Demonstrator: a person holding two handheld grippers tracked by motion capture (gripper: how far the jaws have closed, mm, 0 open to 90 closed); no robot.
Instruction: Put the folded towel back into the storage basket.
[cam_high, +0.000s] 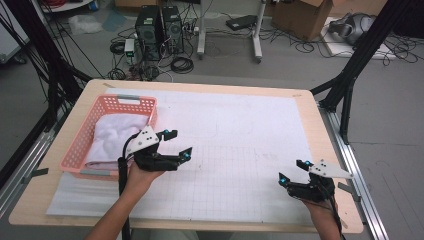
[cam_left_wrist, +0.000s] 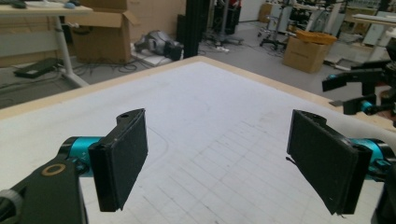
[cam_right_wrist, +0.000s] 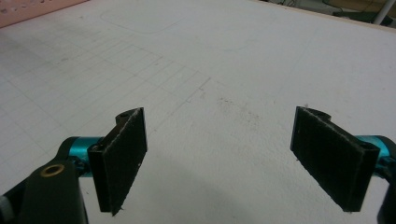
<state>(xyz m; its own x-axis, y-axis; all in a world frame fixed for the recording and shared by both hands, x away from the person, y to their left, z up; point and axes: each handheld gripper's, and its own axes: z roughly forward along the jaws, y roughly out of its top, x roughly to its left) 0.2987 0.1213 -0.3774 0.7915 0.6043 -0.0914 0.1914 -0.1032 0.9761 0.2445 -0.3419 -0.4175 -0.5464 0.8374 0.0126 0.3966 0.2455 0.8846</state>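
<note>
A pink plastic basket (cam_high: 82, 137) stands at the table's left side with a white cloth (cam_high: 114, 137) bunched inside it. My left gripper (cam_high: 179, 145) hovers just right of the basket, open, with nothing between its jaws. My right gripper (cam_high: 292, 171) is held near the front right corner, also open and empty. In the left gripper view the pads (cam_left_wrist: 122, 158) spread wide over the white gridded sheet (cam_left_wrist: 210, 121), and the right gripper (cam_left_wrist: 359, 88) shows farther off. In the right gripper view the pads (cam_right_wrist: 121, 158) stand apart above the sheet, with the basket's edge (cam_right_wrist: 32, 8) at top left.
A white gridded sheet (cam_high: 240, 150) covers most of the wooden table (cam_high: 320, 130). Black frame posts (cam_high: 350, 75) stand at both sides. On the floor behind are computer towers (cam_high: 160, 30), cables and cardboard boxes (cam_high: 300, 17).
</note>
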